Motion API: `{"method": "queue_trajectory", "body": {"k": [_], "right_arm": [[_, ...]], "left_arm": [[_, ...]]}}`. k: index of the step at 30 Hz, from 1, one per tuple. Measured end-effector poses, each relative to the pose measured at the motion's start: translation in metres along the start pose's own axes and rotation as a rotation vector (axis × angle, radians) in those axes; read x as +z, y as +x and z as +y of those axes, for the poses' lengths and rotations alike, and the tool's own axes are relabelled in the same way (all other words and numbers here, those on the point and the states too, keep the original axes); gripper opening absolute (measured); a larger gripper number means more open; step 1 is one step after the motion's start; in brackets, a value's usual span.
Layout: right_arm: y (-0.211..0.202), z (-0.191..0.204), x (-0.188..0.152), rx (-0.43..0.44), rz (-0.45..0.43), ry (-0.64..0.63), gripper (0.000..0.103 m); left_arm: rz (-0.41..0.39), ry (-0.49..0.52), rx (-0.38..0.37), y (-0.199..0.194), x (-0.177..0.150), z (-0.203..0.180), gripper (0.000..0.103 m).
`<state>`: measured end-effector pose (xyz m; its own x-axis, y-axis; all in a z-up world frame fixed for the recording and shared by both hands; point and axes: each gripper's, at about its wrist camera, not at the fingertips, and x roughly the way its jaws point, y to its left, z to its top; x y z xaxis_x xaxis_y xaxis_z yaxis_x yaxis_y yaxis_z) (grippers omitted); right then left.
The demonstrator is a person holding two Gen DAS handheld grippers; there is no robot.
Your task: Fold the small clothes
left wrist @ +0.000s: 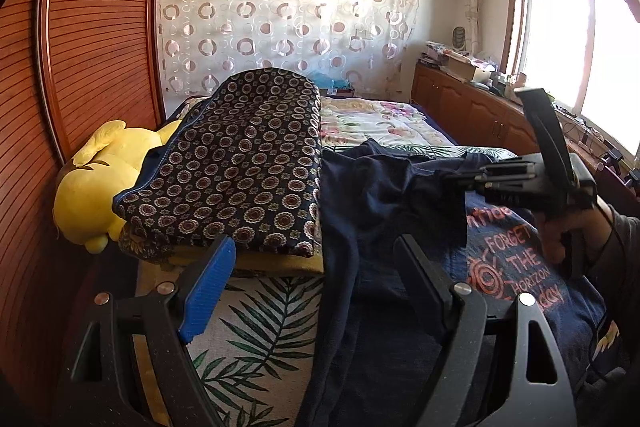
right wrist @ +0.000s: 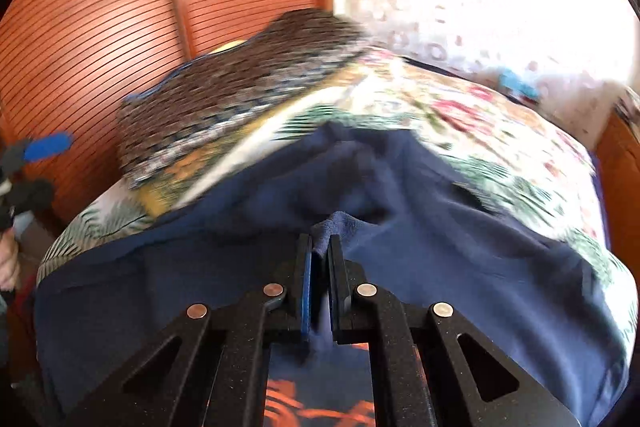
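One gripper holds the navy T-shirt (left wrist: 400,267); the other hangs spread at its left edge.

The right gripper (right wrist: 320,247) has its jaws pressed together on a raised fold of cloth. The left gripper (left wrist: 316,267) is wide apart and grips nothing. The shirt lies on the leaf-print bedspread (left wrist: 260,311), long axis running away from the jaws. Only the left wrist view shows the orange print; the right wrist view is motion-blurred.

left gripper (left wrist: 312,287): matte black frame, triangular cut-outs, round silver screws; one finger faced with a ribbed blue pad (left wrist: 206,293), the other black
right gripper (right wrist: 319,281): same black linkage, silver screws, thin blue pad edge
right hand (left wrist: 560,235): bare skin, dark grey sleeve, thin black cable
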<state>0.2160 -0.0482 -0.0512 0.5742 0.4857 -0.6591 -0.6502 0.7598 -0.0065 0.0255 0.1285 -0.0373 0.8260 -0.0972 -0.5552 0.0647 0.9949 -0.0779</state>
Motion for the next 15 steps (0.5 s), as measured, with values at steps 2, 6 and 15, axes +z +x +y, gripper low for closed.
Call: {"method": "queue_trajectory", "body": {"k": [2,6,15], "right_arm": [[-0.001,-0.02,-0.004,-0.041,0.008,0.063,0.007],[-0.004,-0.033,-0.011,-0.1,0.011,0.082,0.013],[-0.023,-0.051,-0.033,-0.161,0.029,0.081,0.056]], "left_arm": [[0.007,0.004,-0.006,0.003,0.0,-0.004,0.082],[0.017,0.011,-0.017,0.007,-0.003,-0.01,0.082],[0.041,0.032,-0.046,0.026,0.007,-0.028,0.082]]}}
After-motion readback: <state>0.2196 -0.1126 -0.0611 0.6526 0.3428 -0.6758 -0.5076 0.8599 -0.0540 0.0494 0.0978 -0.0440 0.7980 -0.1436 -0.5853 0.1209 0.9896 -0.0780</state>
